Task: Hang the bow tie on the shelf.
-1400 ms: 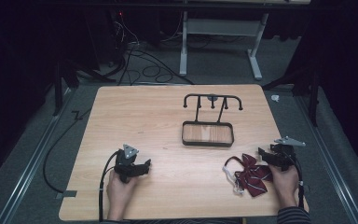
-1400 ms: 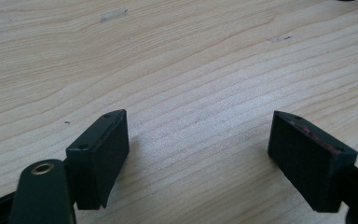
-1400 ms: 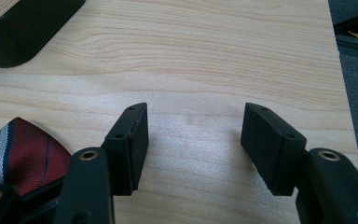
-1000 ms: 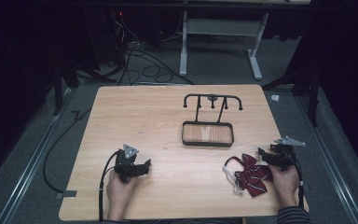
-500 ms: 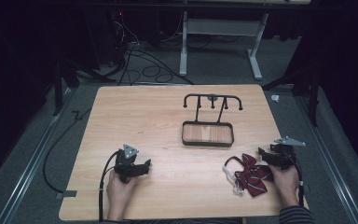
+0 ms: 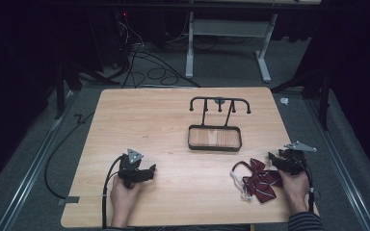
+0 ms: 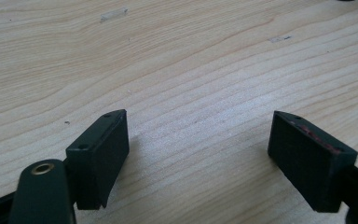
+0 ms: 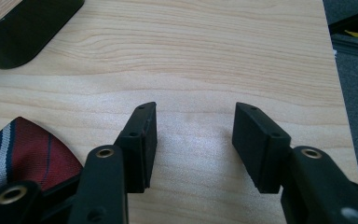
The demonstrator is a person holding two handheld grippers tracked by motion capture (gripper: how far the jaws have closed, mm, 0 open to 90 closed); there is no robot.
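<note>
Dark lab: floor cables (image 6: pixel 144 67), bare wooden table (image 6: pixel 139 120).

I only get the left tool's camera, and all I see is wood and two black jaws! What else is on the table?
Observer: A dark red bow tie with striped wings lies near the right tool.
Operator: Is the right tool grabbing it?
Observer: No. The right tool's jaws stand apart over bare wood, with the bow tie off to one side of them.
Operator: Anything else up there?
Observer: A black stand with a wooden base and hooks along a top bar sits toward the far middle of the table.
Operator: Where's my tool?
Observer: The left tool rests near the table's front left, held in a hand.
</note>
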